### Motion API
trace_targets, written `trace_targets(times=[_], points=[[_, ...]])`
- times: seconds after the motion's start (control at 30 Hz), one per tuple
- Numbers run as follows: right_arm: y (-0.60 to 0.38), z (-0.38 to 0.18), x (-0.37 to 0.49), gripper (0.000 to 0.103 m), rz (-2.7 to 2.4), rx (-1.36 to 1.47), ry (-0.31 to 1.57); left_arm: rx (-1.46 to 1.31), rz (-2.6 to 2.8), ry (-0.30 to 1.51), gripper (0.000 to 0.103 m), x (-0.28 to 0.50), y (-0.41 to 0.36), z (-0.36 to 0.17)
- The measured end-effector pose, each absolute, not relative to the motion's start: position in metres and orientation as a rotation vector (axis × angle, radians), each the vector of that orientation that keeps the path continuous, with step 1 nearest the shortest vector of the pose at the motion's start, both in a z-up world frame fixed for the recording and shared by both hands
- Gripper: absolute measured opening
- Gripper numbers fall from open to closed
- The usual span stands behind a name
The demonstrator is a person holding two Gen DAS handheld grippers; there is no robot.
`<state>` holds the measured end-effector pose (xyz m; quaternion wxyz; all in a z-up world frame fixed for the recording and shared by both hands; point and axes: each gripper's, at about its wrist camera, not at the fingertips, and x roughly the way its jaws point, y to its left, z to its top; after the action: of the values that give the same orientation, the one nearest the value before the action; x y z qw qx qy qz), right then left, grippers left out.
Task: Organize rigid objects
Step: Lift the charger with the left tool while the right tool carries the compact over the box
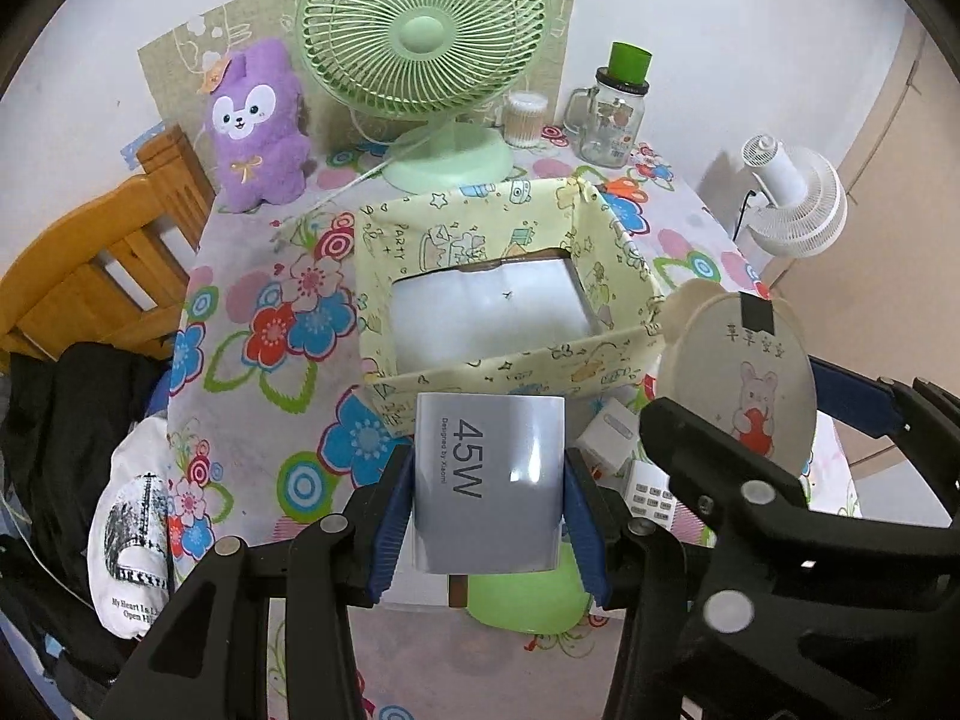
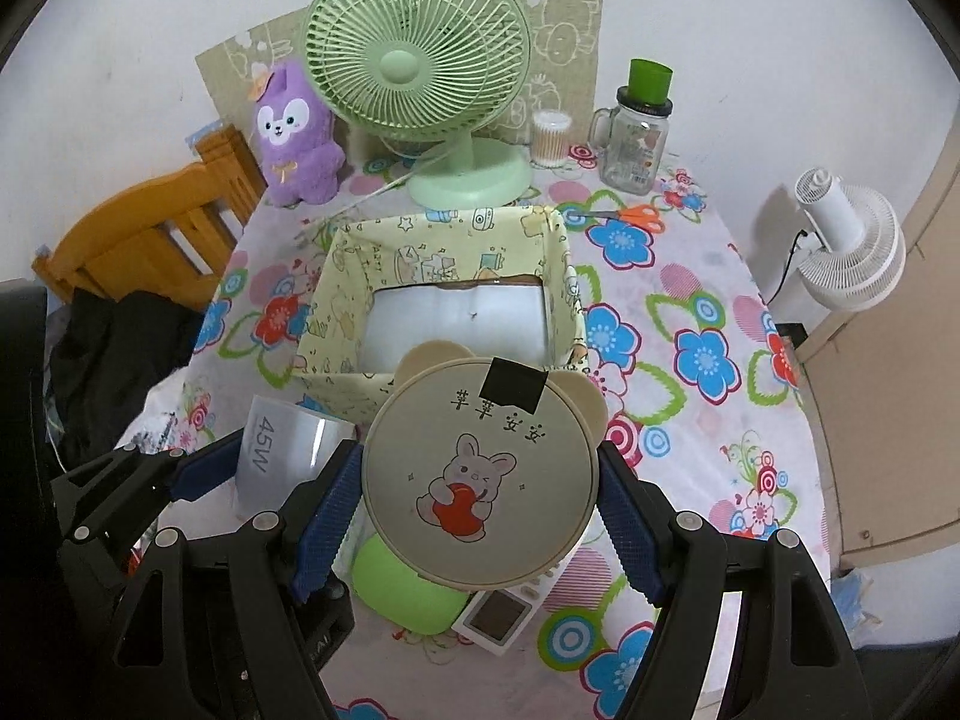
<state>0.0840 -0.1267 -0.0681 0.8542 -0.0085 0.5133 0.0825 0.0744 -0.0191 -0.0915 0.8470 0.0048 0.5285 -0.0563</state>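
Observation:
My left gripper [image 1: 489,501] is shut on a grey box marked 45W [image 1: 489,480], held just in front of the yellow patterned storage box [image 1: 498,372]. My right gripper [image 2: 480,498] is shut on a round cream bear-eared mirror with a rabbit picture [image 2: 480,474], held in front of the same storage box [image 2: 336,372]. The mirror also shows at the right of the left wrist view [image 1: 744,372]. The 45W box shows at the left of the right wrist view [image 2: 282,450]. The storage box holds only a white lining [image 1: 492,312].
On the floral tablecloth [image 2: 690,360] lie a green oval case [image 2: 408,594], a white calculator [image 2: 498,612] and a small white adapter [image 1: 609,432]. At the back stand a green fan [image 2: 420,72], purple plush [image 2: 294,132], glass jar [image 2: 639,138], cotton swabs [image 2: 551,138], orange scissors [image 2: 636,215]. A wooden chair [image 1: 102,258] stands left.

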Motion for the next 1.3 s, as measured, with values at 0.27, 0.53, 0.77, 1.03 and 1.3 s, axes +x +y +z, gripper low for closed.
trace_targets(times=[0.27,0.53,0.77,1.03,1.3], points=[[-0.129,-0.065,0.104,0.078,0.204,-0.026,1.077,-0.003,-0.078,1.11,0.049,0.093,-0.019,-0.089],[-0.132,-0.068,0.139,0.078,0.263,-0.046,1.087,-0.03,-0.018,1.12,0.049,0.12,-0.019,-0.092],[-0.133,-0.073,0.167,0.078,0.292,-0.049,1.083,-0.043,0.025,1.118,0.049,0.141,-0.017,-0.094],[-0.133,-0.081,0.19,0.078,0.307,-0.048,1.091,-0.055,0.047,1.124,0.049,0.16,-0.014,-0.101],[-0.132,-0.097,0.213,0.078,0.329,-0.027,1.122,-0.063,0.068,1.139,0.049,0.179,-0.009,-0.115]])
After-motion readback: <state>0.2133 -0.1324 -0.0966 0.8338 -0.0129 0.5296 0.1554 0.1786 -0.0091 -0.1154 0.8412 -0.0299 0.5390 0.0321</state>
